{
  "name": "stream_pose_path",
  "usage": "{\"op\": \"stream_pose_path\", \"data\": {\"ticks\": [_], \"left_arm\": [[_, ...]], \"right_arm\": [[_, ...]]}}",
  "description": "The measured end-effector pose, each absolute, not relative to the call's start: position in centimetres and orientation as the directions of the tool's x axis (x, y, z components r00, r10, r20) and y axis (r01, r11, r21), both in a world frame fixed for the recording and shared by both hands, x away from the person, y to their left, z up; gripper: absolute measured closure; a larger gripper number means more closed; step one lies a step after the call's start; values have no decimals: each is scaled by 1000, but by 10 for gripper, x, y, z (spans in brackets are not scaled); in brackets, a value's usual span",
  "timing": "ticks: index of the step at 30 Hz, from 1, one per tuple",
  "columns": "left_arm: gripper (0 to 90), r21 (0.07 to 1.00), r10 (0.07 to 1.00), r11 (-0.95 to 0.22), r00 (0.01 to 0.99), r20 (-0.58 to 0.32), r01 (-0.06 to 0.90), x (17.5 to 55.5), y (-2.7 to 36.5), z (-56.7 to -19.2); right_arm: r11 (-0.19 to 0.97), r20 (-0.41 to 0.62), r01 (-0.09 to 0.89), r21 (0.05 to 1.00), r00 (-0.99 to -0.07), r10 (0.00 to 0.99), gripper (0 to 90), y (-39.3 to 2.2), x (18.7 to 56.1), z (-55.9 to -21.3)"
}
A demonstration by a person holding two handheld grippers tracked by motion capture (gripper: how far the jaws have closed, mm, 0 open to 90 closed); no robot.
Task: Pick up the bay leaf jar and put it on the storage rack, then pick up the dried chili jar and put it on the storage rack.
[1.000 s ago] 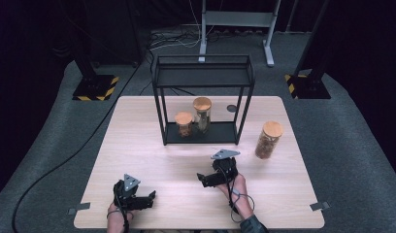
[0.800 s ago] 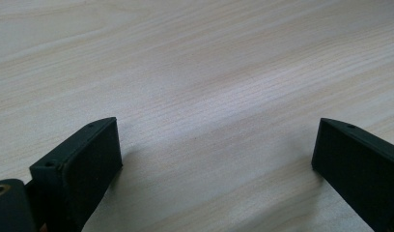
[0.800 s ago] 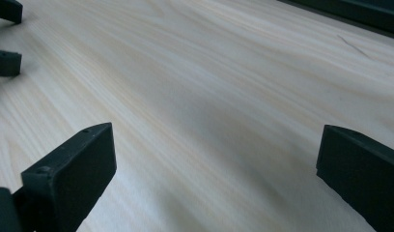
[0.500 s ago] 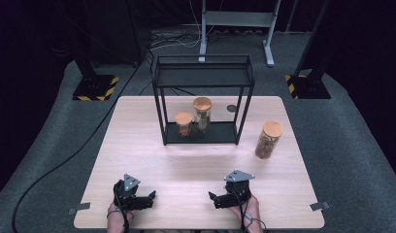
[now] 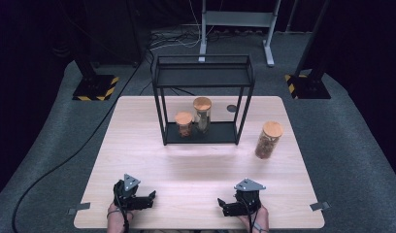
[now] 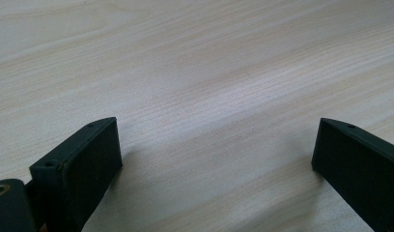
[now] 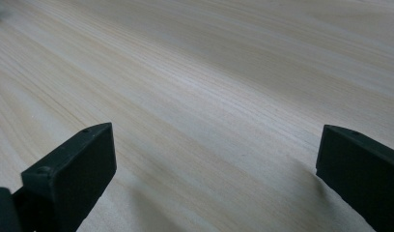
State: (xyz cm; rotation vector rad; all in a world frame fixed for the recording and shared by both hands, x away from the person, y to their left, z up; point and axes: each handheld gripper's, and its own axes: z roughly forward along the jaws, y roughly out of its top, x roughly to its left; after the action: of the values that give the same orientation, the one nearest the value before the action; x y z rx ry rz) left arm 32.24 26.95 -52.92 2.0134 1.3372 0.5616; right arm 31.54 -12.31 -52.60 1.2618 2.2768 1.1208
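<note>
My left gripper (image 5: 148, 199) rests low near the table's front edge at the left, jaws pointing right. In the left gripper view it (image 6: 217, 159) stands open over bare wood. My right gripper (image 5: 222, 206) lies near the front edge at the right, jaws pointing left; in the right gripper view it (image 7: 214, 164) is open with only wood between the jaws. Far from both, a black wire shelf (image 5: 203, 82) stands at the table's back with a short cork-lidded jar (image 5: 184, 124) and a taller one (image 5: 202, 114) on its lower level. A third jar (image 5: 269, 140) stands on the table to the shelf's right.
A small dark round disc (image 5: 231, 108) lies on the light wooden table (image 5: 196, 165) behind the shelf's right leg. Stand bases with yellow-black tape (image 5: 95, 87) sit on the grey floor beyond the table. A cable (image 5: 65, 160) runs across the floor at the left.
My right gripper has drawn back from the table's middle toward the front edge and to the right, sinking low. The left gripper has kept still.
</note>
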Motion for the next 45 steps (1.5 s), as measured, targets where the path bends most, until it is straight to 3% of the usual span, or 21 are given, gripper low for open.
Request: {"op": "stream_pose_path", "data": {"ticks": [22, 33, 45], "left_arm": [[28, 716, 921, -270, 389, -2, 644, 322, 269, -529], [29, 716, 921, -270, 389, -2, 644, 322, 269, -529], [28, 716, 921, -270, 388, -2, 644, 322, 269, -529]], "right_arm": [[335, 55, 618, 711, -524, 850, 1, -142, 310, -525], [233, 67, 620, 749, -421, 905, 38, -181, 312, -517], [212, -11, 606, 767, -318, 948, 32, -214, 337, -497]]}}
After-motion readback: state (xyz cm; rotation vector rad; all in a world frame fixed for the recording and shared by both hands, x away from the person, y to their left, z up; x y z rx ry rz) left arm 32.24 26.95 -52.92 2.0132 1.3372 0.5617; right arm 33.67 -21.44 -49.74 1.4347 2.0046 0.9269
